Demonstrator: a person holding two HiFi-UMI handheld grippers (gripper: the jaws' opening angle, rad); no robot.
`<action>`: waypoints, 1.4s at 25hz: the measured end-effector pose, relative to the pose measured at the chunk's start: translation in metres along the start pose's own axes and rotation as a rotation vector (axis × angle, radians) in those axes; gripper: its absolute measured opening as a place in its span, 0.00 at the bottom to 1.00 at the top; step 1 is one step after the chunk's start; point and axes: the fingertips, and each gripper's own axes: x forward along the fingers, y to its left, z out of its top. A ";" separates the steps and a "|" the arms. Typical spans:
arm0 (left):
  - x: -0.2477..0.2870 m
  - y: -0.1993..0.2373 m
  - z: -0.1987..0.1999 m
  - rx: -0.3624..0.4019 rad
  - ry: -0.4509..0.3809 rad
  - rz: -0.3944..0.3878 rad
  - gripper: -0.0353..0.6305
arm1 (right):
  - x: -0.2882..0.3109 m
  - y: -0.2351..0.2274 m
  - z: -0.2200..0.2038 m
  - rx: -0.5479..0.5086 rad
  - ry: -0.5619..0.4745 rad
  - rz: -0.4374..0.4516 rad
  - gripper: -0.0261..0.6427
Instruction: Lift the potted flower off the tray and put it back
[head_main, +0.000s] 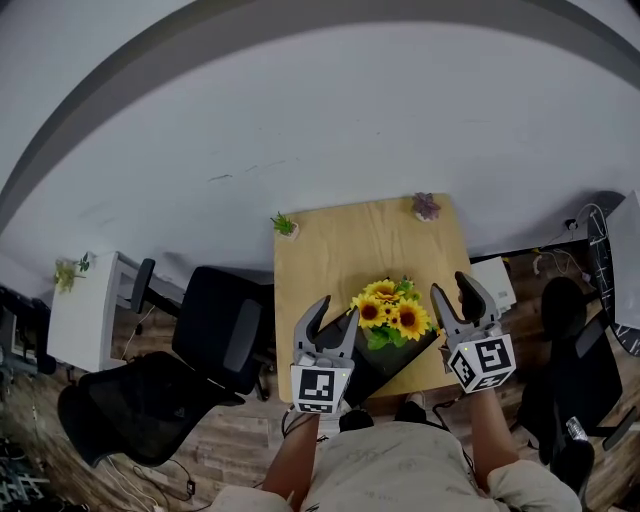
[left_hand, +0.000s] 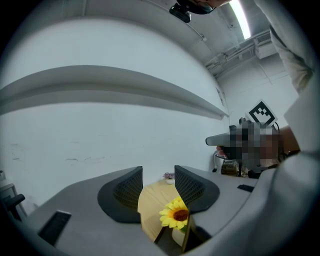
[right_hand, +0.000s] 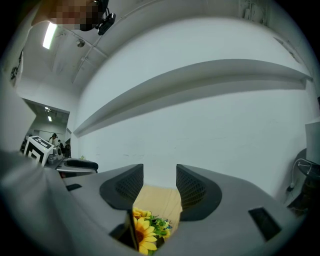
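**Both grippers held open on either side of the potted sunflower, which sits in its tray**

The potted sunflower (head_main: 392, 312) is seen standing in a dark tray (head_main: 372, 372) at the near edge of a wooden table (head_main: 340, 250). The lift is judged not yet begun.

The left gripper (head_main: 337, 308) is held at the tray's left side and the right gripper (head_main: 451, 285) at its right, with the blossoms between them. In each gripper view the 2 jaws are seen well apart, with only the tabletop and the flowers beyond the gap. Nothing is pressed by either pair of pads.

A small green plant (head_main: 285, 224) and a small purple plant (head_main: 426, 206) are set at the table's 2 far corners, well apart from the tray.

The load is judged light but top-heavy, since a wide head of blooms is carried over a small white pot (left_hand: 177, 236). The pot is expected to be rigid and smooth, so some slipping is to be allowed for. The petals and leaves are soft and would be crushed or bent if gripped.

Hold is best taken low on the pot wall, beneath the foliage, from 2 opposite sides. The pot should be kept upright while it is raised clear of the tray's rim.
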 end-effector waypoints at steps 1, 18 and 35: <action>-0.001 -0.002 -0.004 -0.001 0.009 -0.006 0.34 | -0.001 0.001 -0.004 -0.002 0.010 0.005 0.37; -0.015 -0.033 -0.081 -0.026 0.166 -0.089 0.35 | -0.017 0.012 -0.085 0.031 0.191 0.068 0.40; -0.021 -0.048 -0.128 -0.038 0.279 -0.150 0.36 | -0.037 0.038 -0.149 0.040 0.347 0.179 0.42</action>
